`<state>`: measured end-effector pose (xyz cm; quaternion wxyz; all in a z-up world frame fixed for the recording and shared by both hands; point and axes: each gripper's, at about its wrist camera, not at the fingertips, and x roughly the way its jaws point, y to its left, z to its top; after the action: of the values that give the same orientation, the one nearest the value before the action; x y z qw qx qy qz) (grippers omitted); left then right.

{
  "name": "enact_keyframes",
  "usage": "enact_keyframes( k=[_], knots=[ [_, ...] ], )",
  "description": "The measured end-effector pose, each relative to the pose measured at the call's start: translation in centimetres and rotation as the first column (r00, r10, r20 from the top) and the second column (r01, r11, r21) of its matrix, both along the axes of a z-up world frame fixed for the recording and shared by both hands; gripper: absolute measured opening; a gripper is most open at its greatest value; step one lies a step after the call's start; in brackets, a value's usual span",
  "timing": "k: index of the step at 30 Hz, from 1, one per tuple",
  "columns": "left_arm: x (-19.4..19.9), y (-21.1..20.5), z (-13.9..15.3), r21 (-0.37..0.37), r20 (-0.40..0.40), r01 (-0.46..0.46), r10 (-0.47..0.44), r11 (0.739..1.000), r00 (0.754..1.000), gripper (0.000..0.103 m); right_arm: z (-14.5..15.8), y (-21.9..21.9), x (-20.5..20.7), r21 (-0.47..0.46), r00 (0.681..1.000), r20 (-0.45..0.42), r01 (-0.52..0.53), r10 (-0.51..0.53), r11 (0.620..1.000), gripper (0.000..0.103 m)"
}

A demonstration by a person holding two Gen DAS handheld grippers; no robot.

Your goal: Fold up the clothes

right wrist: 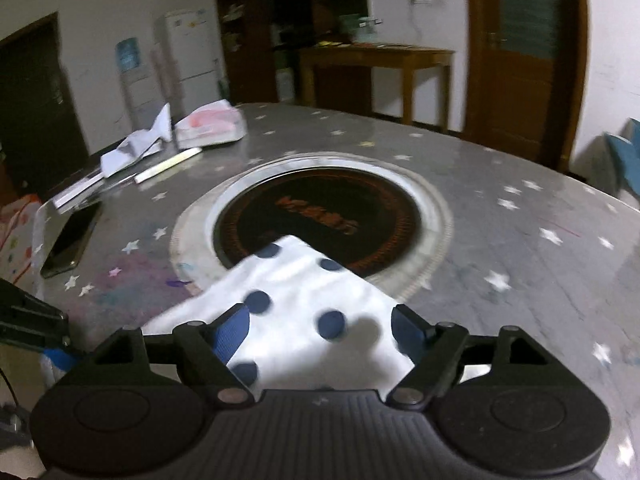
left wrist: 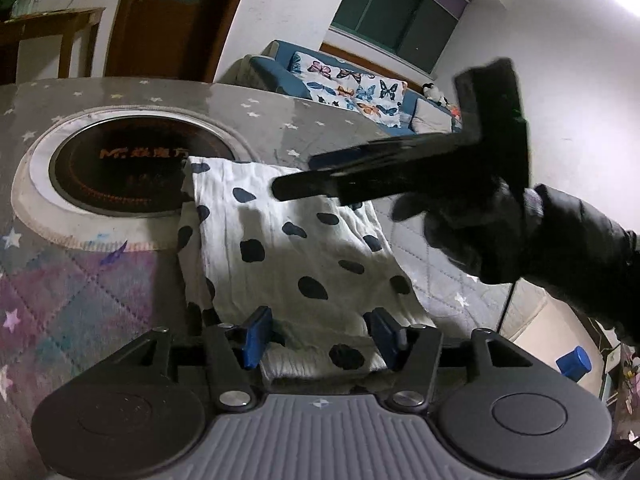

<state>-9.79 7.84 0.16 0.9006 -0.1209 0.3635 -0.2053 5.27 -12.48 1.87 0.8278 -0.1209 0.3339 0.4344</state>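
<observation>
White dotted garment [left wrist: 288,248] is lying narrow on the star-print table [right wrist: 520,216], far end overlapping the round hotplate [right wrist: 316,220]. You are hovering left gripper [left wrist: 320,336] and right gripper [right wrist: 320,332], 2 open, empty. Risk: dragging cloth, undoing layers.

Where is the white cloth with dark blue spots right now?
The white cloth with dark blue spots lies on the grey star-patterned table, its far end overlapping the round black burner; in both views it stretches out between the open tongs.
</observation>
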Motion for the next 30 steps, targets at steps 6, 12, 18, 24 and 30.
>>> enact_keyframes(
  k=[6, 12, 18, 24, 30],
  knots=[
    [-0.2, 0.1, -0.3, -0.009, -0.009, -0.004, 0.004, 1.0, 1.0, 0.062, -1.5, 3.5, 0.9, -0.042, 0.997, -0.045, -0.068, 0.066, 0.997, 0.08],
    [-0.4, 0.2, -0.3, -0.015, -0.009, -0.005, 0.005, 1.0, 1.0, 0.066, -3.1, 4.6, 1.8, -0.074, 0.996, -0.066, -0.059, 0.054, 0.996, 0.097],
    [-0.6, 0.1, -0.3, -0.014, -0.005, -0.002, 0.002, 1.0, 1.0, 0.069, -3.4, 4.5, 2.4, -0.07, 0.995, -0.086, -0.05, 0.044, 0.996, 0.103],
    [-0.7, -0.1, -0.3, -0.021, -0.005, -0.001, 0.001, 1.0, 1.0, 0.075, -3.4, 4.4, 2.7, -0.069, 0.994, -0.101, -0.049, 0.042, 0.996, 0.103],
    [-0.8, -0.3, -0.1, -0.02, -0.003, 0.002, -0.002, 1.0, 1.0, 0.08, -3.3, 4.6, 2.7, -0.075, 0.994, -0.108, -0.042, 0.033, 0.996, 0.103]
  ],
)
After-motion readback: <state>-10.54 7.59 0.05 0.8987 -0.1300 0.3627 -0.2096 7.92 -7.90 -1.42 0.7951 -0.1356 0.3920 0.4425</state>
